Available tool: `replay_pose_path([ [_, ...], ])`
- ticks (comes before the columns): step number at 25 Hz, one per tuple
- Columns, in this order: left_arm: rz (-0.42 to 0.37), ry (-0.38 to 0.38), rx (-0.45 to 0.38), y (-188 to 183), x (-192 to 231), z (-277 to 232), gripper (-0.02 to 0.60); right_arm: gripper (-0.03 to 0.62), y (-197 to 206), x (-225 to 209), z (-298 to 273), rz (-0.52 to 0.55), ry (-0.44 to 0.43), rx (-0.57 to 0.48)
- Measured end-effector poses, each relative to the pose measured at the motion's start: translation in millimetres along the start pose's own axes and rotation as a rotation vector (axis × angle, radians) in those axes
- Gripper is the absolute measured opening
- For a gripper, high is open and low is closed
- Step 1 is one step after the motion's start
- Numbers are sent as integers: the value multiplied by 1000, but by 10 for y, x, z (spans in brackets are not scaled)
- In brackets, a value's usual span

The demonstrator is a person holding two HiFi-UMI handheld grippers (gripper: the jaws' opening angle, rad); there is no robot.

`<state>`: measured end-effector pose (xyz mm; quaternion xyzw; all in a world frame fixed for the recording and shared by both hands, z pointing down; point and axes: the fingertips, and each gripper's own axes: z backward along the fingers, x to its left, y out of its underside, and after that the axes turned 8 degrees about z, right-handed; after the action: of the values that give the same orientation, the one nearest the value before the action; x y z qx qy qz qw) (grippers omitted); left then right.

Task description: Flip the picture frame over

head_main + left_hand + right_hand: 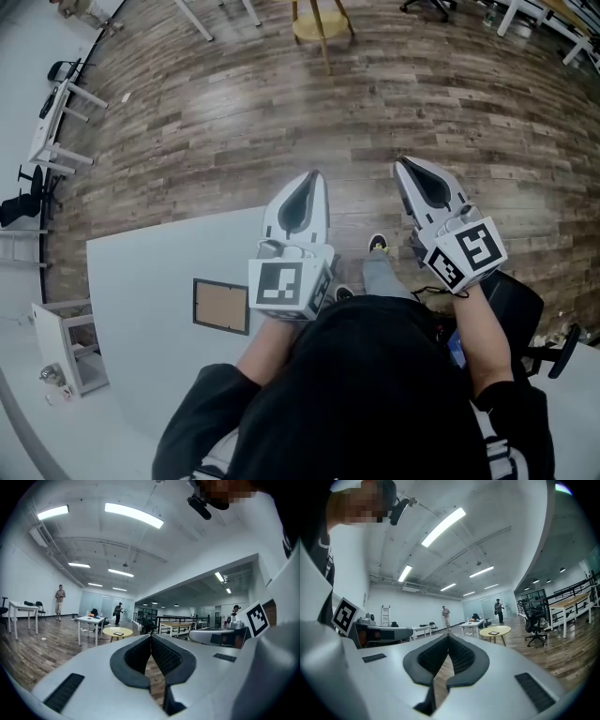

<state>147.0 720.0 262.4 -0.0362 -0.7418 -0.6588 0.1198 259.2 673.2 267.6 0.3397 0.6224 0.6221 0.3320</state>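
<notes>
The flip has not begun; this reads as the approach step. The picture frame [221,306] lies flat on the white worktop [141,272], at the left of the scene and near the person, with a brown panel facing up inside a dark border. Whether that panel is the backing or the front, I cannot tell from the head view.

Both grippers are held in front of the person's chest, pointing away and roughly level. Their tips are out past the far edge of the worktop, over the wooden floor [281,103]. The left gripper [312,178] is the closer one to the frame; its marker cube sits just right of the frame in the head view, but nothing shows contact. The right gripper [401,164] is well apart from the frame, off to the right.

In the left gripper view the fingers [165,656] meet at their tips with nothing between them, only open room beyond. The right gripper view shows the same: fingers [462,657] closed together and empty, touching nothing.

The next move, as I judge it, calls for bringing a gripper back and down toward the worktop, parting its fingers, and taking an edge of the frame. The frame lies flat, so getting a finger under the edge may be the awkward part; the other gripper could steady the opposite side.
</notes>
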Motion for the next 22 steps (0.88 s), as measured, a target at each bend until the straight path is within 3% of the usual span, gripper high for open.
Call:
replay_pose_path([
  [10,7,-25,-15,-243,-125,-1080,23,18,-198,-1044,-387,48,-13,-64],
  [16,8,-66,-8,-272,-133,-1491,23,18,-185,-1441,-562,64,-48,-80],
  [22,-47,-66,-2,-285,-146,-1829,23,20,-174,-1750,-757,48,-54,-96],
])
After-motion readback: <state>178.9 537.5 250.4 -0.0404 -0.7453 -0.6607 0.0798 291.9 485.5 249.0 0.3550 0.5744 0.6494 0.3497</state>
